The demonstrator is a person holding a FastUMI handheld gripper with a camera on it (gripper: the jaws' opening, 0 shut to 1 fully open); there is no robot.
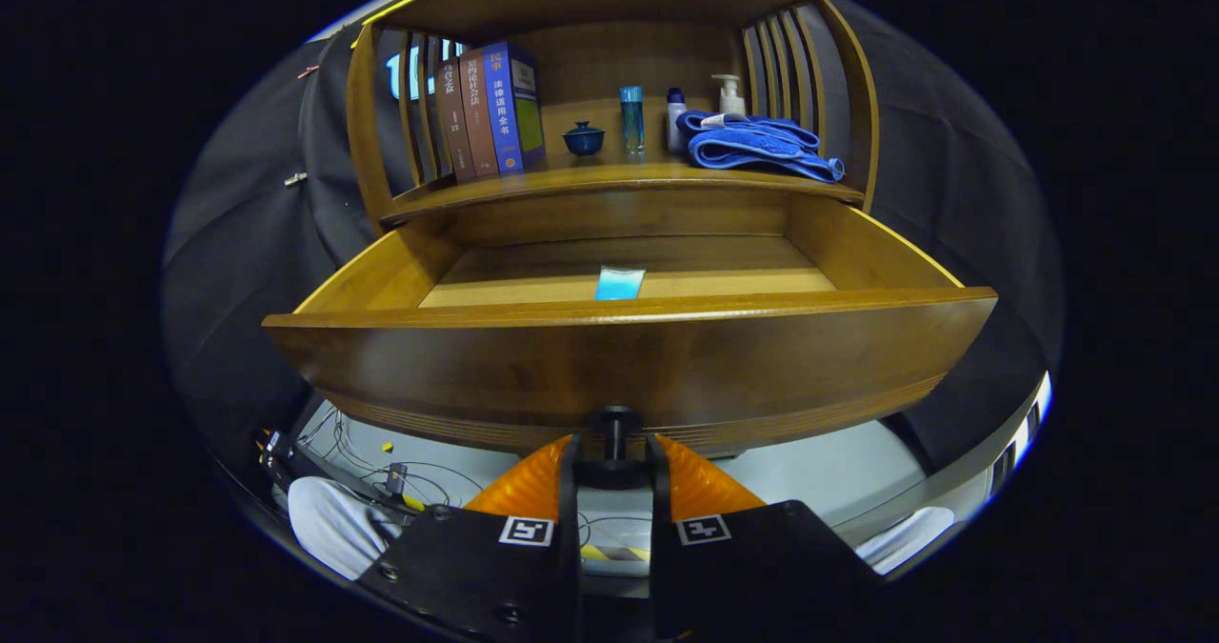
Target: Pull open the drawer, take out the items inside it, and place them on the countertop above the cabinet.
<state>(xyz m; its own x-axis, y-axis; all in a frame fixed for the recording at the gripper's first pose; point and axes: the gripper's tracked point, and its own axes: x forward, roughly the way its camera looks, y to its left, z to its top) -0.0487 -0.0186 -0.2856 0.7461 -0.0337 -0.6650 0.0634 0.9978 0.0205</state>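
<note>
Between my gripper [614, 457]'s fingers sits the dark knob [614, 431] of the drawer [629, 362], and both fingers look pressed against it, so I read the tool as clamped on the knob. The drawer stands pulled well out toward me, its front panel just ahead of the fingertips. Inside, on the drawer floor, lies a small blue packet [620, 283], beyond the front panel and almost straight ahead of the fingers, its long axis running near to far. My next move, as I judge it, means letting go of the knob, rising over the front panel, which stands in the way, and reaching down and forward. The countertop [609, 178] lies farther still and higher, already carrying books [490, 110] on the left, a blue cup [584, 138], a blue bottle [632, 120] and a folded blue towel [757, 146] on the right; bare space shows near the cup.
</note>
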